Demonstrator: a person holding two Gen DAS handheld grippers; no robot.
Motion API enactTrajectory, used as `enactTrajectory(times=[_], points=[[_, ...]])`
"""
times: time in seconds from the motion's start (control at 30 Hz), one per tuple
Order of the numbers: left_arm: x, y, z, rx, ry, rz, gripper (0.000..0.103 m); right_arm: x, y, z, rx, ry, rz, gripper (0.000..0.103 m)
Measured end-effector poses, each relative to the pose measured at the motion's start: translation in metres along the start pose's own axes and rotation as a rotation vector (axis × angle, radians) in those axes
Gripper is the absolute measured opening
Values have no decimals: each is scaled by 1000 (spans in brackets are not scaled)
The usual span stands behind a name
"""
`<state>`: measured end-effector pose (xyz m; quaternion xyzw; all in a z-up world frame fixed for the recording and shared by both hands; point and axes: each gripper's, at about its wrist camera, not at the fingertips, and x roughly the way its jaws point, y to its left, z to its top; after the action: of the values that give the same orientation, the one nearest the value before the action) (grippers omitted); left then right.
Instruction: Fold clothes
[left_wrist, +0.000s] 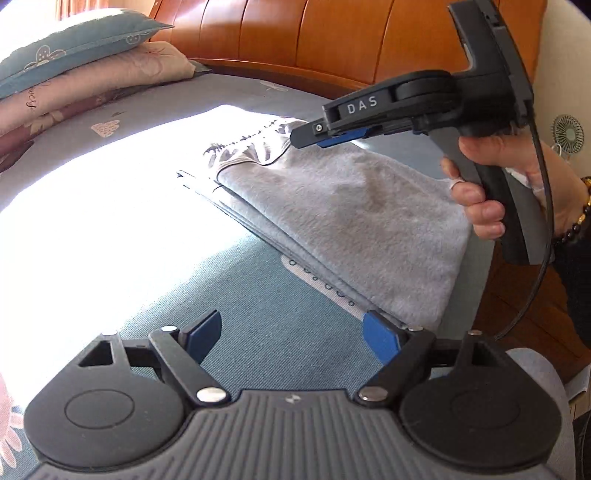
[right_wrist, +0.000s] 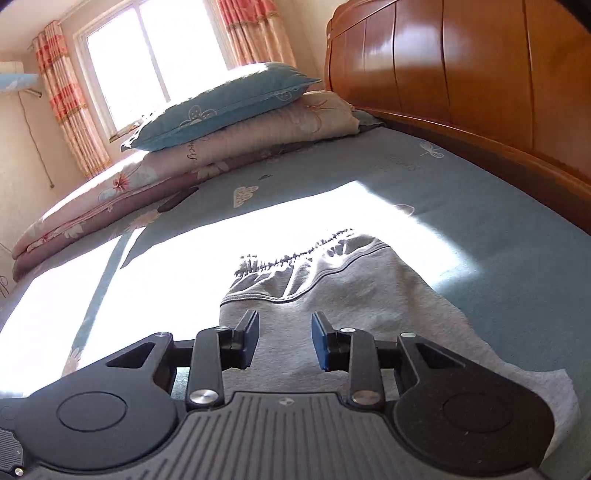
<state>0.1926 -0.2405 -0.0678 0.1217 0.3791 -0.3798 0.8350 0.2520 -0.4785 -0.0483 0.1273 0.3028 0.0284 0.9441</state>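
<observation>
A folded grey garment (left_wrist: 340, 206) with a gathered waistband lies on the blue bedsheet (left_wrist: 258, 306). My left gripper (left_wrist: 293, 332) is open wide near the sheet, nothing between its blue pads; its right finger (left_wrist: 382, 338) sits just beside the garment's near corner. My right gripper (left_wrist: 314, 136), held by a hand (left_wrist: 480, 206), hovers over the waistband end. In the right wrist view the right gripper (right_wrist: 285, 339) shows a gap between its pads, with only the grey garment (right_wrist: 351, 306) lying below them.
Stacked pillows (right_wrist: 229, 99) and a folded floral quilt (right_wrist: 110, 199) lie at the far left of the bed. A wooden headboard (right_wrist: 461, 74) runs along the right. Bright sunlight washes out part of the sheet (right_wrist: 177, 258). A window (right_wrist: 155, 51) with curtains is behind.
</observation>
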Motion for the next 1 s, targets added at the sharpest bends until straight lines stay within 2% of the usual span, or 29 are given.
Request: enactTrajectory(times=[0.13, 0.27, 0.33, 0.37, 0.43, 0.57, 0.67, 0.7, 0.77, 0.8, 0.87, 0.9, 0.93, 1.0], points=[[-5, 21, -8, -57, -14, 6, 84, 56, 35, 10, -117, 35, -21, 32], [3, 38, -10, -93, -3, -4, 84, 115, 48, 0, -145, 173, -67, 35], [7, 43, -3, -67, -8, -19, 84, 120, 51, -2, -176, 173, -70, 36], [9, 46, 3, -50, -20, -30, 84, 117, 48, 3, -181, 187, -42, 36], [15, 54, 24, -32, -50, -61, 84, 103, 33, 16, -144, 185, 16, 35], [33, 73, 79, -43, -110, -159, 84, 77, -12, 53, -77, 109, -5, 35], [68, 90, 135, -121, -150, -298, 84, 88, -38, 79, -88, 87, -80, 29], [81, 92, 145, -140, -146, -322, 84, 95, -44, 84, -83, 91, -74, 23], [108, 98, 165, -177, -137, -368, 84, 111, -58, 91, -67, 100, -31, 22], [122, 101, 170, -186, -123, -376, 84, 121, -62, 91, -63, 108, -8, 22], [152, 106, 172, -208, -56, -300, 83, 144, -66, 88, -67, 159, -1, 22], [165, 110, 171, -216, -20, -265, 80, 154, -68, 85, -67, 184, -9, 18], [169, 114, 166, -231, -36, -278, 82, 163, -72, 80, -69, 200, -12, 11], [168, 113, 164, -211, -46, -280, 82, 176, -78, 72, -69, 210, -11, 6]])
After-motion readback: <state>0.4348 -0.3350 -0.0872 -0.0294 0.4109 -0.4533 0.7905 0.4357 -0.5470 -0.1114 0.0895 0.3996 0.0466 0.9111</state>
